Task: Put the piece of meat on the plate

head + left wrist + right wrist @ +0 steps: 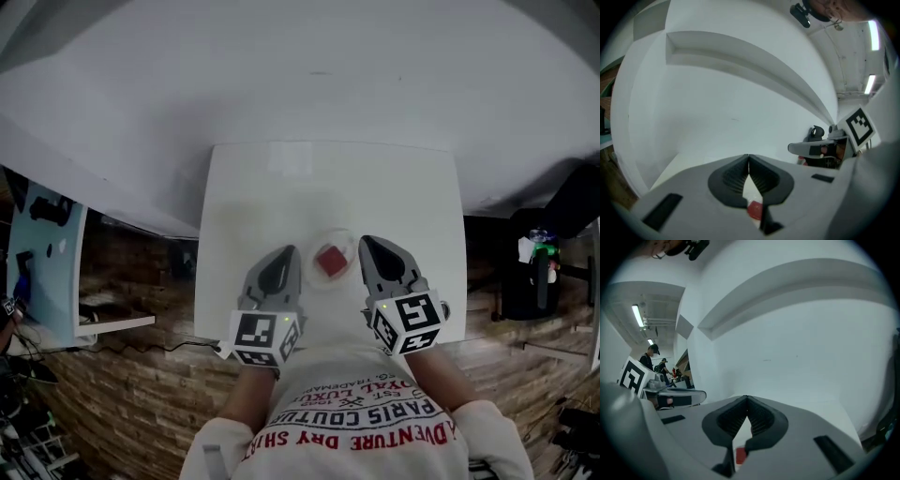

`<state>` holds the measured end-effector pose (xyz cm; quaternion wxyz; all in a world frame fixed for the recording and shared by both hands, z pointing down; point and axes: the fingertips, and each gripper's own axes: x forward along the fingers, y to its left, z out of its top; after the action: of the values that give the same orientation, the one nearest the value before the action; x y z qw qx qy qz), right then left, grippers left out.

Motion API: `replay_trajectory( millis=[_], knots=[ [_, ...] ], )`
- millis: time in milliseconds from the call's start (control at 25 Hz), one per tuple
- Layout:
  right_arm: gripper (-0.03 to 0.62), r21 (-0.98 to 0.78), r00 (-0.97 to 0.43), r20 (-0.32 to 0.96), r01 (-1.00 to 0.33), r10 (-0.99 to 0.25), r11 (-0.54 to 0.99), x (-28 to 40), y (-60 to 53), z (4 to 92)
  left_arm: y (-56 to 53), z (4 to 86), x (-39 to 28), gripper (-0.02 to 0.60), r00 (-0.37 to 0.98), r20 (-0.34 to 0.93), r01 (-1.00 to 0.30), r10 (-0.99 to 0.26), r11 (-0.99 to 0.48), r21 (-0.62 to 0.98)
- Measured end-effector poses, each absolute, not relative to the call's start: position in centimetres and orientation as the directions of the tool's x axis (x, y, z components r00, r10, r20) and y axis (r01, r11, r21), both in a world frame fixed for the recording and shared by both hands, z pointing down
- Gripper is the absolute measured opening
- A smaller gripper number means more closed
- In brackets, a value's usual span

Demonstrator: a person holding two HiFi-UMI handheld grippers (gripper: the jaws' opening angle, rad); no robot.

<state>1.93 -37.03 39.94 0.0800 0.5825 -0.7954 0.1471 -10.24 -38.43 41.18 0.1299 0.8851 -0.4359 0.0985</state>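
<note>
The red piece of meat point(331, 261) lies on a small pale plate point(343, 238) near the front of the white table point(253, 187). My left gripper point(289, 251) hovers just left of the plate and my right gripper point(366, 242) just right of it, both lifted off the table. In the left gripper view the jaws of the left gripper point(749, 158) meet at their tips with nothing between them, and the meat point(754, 209) shows below through the gap. In the right gripper view the right gripper point(746, 399) is shut and empty too, with the meat point(740, 455) below it.
A white wall point(300, 75) rises behind the table. Wooden floor point(122, 394) surrounds it, with a pale blue cabinet point(42, 262) at the left and dark gear point(539, 272) at the right. People point(649, 357) stand far off down a corridor.
</note>
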Motion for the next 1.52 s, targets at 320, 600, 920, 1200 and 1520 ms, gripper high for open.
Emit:
replay_trajectory(
  millis=[320,600,920,1200,1520],
  knots=[
    [0.012,-0.031,-0.269,0.168,-0.963,-0.948,0.268,3.6,-36.1,35.2,-37.9,36.8,-7.0,0.006,0.659,0.192,-0.749,-0.727,-0.657,0.084],
    [0.012,-0.024,-0.259,0.154,-0.966,-0.953,0.259,4.6,-36.3,34.5,-37.9,36.0,-5.3,0.007,0.680,0.178,-0.731,-0.712,-0.679,0.076],
    [0.012,-0.041,-0.240,0.168,-0.971,-0.956,0.237,5.4,-36.6,34.9,-38.2,35.9,-4.1,0.006,0.698,0.178,-0.712,-0.693,-0.698,0.074],
    [0.012,-0.032,-0.207,0.164,-0.978,-0.965,0.204,6.0,-36.7,35.0,-38.2,36.2,-3.9,0.006,0.704,0.186,-0.706,-0.685,-0.704,0.078],
    [0.012,-0.034,-0.214,0.177,-0.977,-0.961,0.212,5.6,-36.6,35.4,-38.4,36.3,-4.7,0.007,0.696,0.188,-0.715,-0.693,-0.694,0.085]
  ],
)
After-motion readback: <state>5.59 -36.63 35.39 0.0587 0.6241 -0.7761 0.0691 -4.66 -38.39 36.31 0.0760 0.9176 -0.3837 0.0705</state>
